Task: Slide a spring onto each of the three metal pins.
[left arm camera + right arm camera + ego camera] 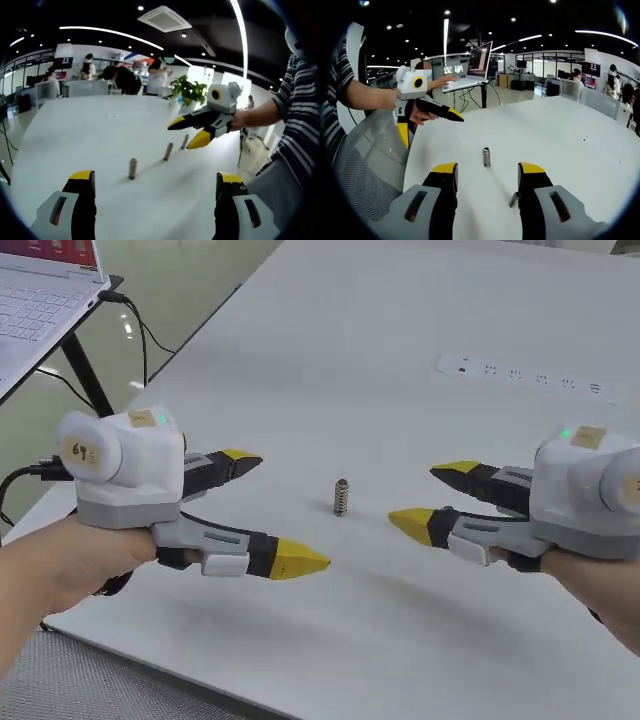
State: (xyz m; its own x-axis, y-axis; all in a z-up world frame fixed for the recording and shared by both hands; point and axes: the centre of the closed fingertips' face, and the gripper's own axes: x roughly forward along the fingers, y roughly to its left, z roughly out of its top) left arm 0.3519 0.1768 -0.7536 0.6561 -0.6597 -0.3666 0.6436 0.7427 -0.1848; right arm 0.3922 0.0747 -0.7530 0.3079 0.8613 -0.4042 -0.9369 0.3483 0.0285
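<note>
On the white table (330, 360) a short metal pin (341, 497) stands upright with a coiled spring around it, between my two grippers. My left gripper (275, 508) is open a little to the pin's left, with nothing between its jaws. My right gripper (420, 494) is open to the pin's right, also holding nothing. The left gripper view has three upright pins in a row: a near pin (132, 168), a middle pin (168, 151) and a far pin (185, 141). In the right gripper view a sprung pin (486, 156) stands ahead and a second pin (514, 200) sits by the right jaw.
A laptop (40, 290) on a stand with trailing cables (140, 330) sits off the table's far left corner. A power strip (520, 375) is set in the table at the back right. A mesh chair (365, 170) stands by the near edge.
</note>
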